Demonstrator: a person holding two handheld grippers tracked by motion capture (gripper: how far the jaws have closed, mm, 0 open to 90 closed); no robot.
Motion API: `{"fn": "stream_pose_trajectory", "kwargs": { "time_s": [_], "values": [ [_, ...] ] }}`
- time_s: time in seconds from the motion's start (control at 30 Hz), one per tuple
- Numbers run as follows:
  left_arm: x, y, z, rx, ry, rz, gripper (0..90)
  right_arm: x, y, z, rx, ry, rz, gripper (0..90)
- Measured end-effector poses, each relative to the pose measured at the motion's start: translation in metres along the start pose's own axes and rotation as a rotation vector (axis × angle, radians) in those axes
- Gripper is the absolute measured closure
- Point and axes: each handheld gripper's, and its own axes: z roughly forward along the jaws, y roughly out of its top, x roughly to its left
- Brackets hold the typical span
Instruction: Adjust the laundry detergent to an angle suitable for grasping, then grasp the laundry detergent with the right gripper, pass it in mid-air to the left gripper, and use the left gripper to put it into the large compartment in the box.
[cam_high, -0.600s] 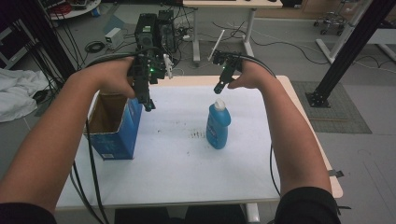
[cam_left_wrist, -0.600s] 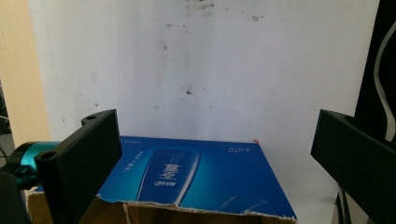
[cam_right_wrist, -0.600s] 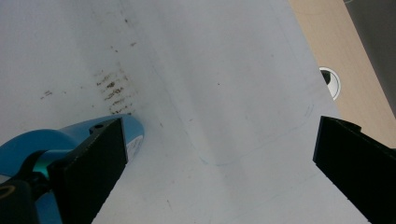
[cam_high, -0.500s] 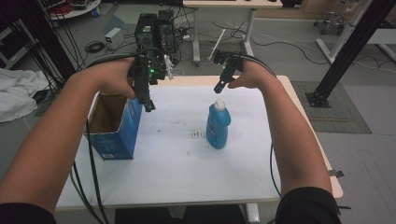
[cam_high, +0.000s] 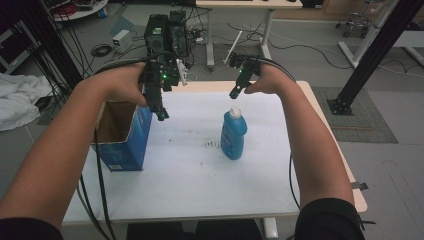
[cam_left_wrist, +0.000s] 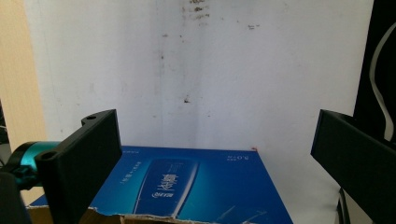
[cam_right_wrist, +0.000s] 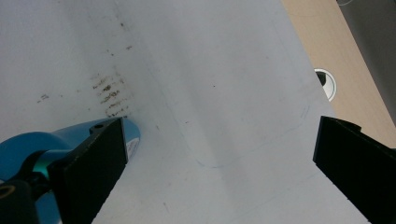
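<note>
A blue bottle (cam_high: 233, 134) with a white cap stands upright in the middle of the white table (cam_high: 200, 185). An open blue carton (cam_high: 122, 134) stands at the table's left. My left gripper (cam_high: 159, 109) hangs above the carton's right wall, jaws wide open and empty; its own view looks down on the carton's printed side (cam_left_wrist: 187, 186). Just behind and above the bottle's cap hovers my right gripper (cam_high: 235, 92), open with nothing between the jaws. The bottle (cam_right_wrist: 42, 154) lies at the lower left of the right gripper view, behind the left jaw.
Dark smudges (cam_high: 212, 145) mark the table sheet beside the bottle. A cable hole (cam_right_wrist: 326, 83) sits in the bare wooden strip at the table's edge. Beyond the table are computer towers (cam_high: 165, 30), cables on the floor and a black frame post (cam_high: 370, 55).
</note>
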Motion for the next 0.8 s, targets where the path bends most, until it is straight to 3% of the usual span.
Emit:
{"fn": "stream_pose_trajectory", "kwargs": {
  "time_s": [0.47,0.67,0.8],
  "values": [
    [-0.006,-0.005,0.007,0.008,-0.002,0.002,1.6,0.003,0.005,0.003,0.001,-0.006,0.004,2.0],
    [-0.014,-0.011,0.011,-0.019,0.005,-0.014,1.7,0.007,0.008,0.003,-0.034,-0.027,0.009,2.0],
    [-0.023,-0.015,0.011,-0.037,0.006,-0.017,1.6,0.014,0.009,-0.003,-0.104,-0.050,0.006,2.0]
  ]
}}
